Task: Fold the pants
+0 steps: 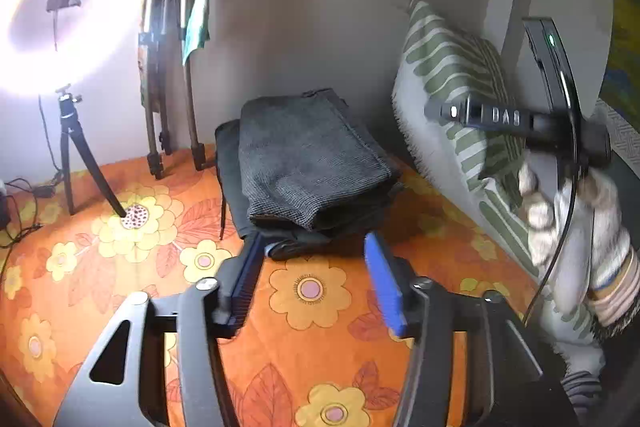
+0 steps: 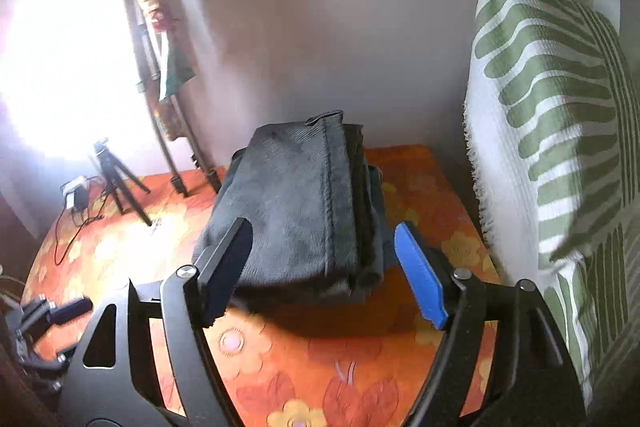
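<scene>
Dark grey pants [image 1: 308,167] lie folded in a compact stack on the orange flowered bedspread [image 1: 308,355], near the wall. My left gripper [image 1: 316,247] is open, its blue-padded fingers just in front of the stack's near edge, holding nothing. In the right wrist view the same folded pants [image 2: 292,211] sit between the tips of my right gripper [image 2: 324,231], which is open and empty, hovering at the stack's near end. The right gripper's body [image 1: 560,131] also shows in the left wrist view, held by a hand at the right. The left gripper [image 2: 48,311] shows low left in the right wrist view.
A green-and-white patterned pillow [image 1: 460,115] leans against the wall to the right of the pants. A bright ring light on a small tripod [image 1: 76,155] stands at the left with cables. Folded tripod legs [image 1: 160,99] lean on the wall behind.
</scene>
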Motion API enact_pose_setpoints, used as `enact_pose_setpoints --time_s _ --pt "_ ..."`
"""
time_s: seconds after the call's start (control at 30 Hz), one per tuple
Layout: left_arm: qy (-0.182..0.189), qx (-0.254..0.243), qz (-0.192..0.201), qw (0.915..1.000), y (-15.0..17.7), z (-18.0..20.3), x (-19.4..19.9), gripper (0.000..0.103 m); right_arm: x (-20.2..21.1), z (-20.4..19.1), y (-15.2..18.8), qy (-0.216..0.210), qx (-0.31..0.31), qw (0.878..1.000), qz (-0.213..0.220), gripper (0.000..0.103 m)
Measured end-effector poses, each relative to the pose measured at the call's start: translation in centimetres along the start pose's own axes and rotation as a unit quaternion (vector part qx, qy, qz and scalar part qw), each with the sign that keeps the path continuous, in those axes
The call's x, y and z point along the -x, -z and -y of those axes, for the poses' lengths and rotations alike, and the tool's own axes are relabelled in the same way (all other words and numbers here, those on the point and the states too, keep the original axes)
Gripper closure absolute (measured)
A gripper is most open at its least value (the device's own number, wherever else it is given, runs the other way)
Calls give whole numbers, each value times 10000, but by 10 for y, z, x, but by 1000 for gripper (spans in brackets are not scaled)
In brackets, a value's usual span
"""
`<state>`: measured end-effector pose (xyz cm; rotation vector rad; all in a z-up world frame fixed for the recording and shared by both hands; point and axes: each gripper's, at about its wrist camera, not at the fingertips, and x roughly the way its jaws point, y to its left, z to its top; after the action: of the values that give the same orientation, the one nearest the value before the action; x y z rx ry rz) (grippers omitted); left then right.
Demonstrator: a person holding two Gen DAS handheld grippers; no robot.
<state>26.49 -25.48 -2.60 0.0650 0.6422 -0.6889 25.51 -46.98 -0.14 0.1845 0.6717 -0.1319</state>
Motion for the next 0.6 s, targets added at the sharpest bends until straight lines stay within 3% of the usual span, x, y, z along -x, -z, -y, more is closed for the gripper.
enact_pose_setpoints --time_s 0.2,0.6 --pt "-49 89 134 9999 6 1 21 38 33 -21 36 164 162 9997 122 18" --pt "-248 88 91 9996 37 -10 49 37 68 -54 95 369 62 9992 160 10"
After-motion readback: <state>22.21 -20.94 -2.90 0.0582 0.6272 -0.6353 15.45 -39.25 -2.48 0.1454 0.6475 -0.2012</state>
